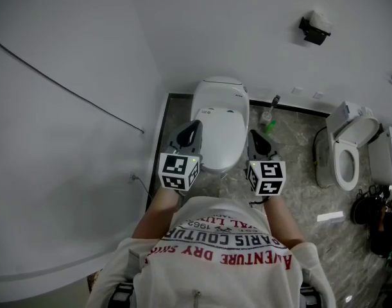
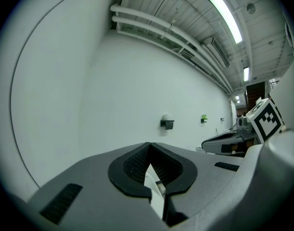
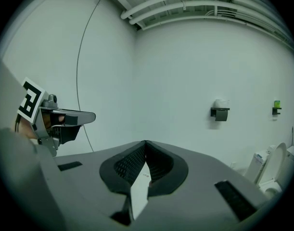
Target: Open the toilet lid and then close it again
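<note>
Grey floor (image 1: 298,191) holds a bottle (image 1: 268,122) beside the toilet (image 1: 220,117); left gripper (image 1: 194,126) and right gripper (image 1: 255,135) fingers (image 2: 132,165) together.

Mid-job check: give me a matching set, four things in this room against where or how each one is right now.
Things:
1. middle toilet
2. right-hand toilet
3. green container
4. paper roll holder

States:
A. mounted on the wall
B. lid down
C. standing on the floor by the wall
D. lid up

Pairs: 1-B, 2-D, 3-C, 4-A
</note>
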The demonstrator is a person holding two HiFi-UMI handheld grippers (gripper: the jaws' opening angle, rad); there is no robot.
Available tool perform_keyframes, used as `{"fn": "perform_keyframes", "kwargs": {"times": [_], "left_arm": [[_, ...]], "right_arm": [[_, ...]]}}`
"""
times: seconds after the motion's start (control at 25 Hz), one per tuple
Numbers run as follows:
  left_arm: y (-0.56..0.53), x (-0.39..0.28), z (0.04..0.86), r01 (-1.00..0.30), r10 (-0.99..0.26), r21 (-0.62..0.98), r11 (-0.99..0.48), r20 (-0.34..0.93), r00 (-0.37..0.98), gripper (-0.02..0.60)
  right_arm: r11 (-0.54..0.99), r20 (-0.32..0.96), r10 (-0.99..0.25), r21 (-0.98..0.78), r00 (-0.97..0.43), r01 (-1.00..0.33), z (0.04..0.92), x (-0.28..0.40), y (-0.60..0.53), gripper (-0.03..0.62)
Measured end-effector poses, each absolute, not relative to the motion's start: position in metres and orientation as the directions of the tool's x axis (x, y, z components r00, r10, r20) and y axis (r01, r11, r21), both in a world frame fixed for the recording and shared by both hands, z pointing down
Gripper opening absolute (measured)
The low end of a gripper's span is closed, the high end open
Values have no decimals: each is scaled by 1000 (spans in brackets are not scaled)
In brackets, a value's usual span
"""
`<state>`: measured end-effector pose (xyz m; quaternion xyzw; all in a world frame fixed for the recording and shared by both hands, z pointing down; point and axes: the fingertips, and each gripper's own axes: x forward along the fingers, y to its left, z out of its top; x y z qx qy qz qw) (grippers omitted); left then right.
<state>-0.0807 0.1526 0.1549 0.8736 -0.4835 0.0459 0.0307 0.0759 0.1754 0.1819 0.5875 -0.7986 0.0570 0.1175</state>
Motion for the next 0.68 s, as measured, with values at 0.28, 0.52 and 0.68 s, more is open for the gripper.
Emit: {"fn": "perform_keyframes", "kwargs": {"times": [0.28,0.52,0.68], "left_arm": [[162,-78,164,-837,-830,5,-548,122,544,8],[166,-80,166,-839,-832,-5,-544,127,540,8],[170,-78,168,-839,-833,-4,-543,127,539,8]], "right_arm": [[301,270,-922,48,-277,-953,190,73,181,15],[293,282,-918,13,-278,-956,195,74,185,15],[290,284,-919,17,-273,-957,195,76,188,15]]}}
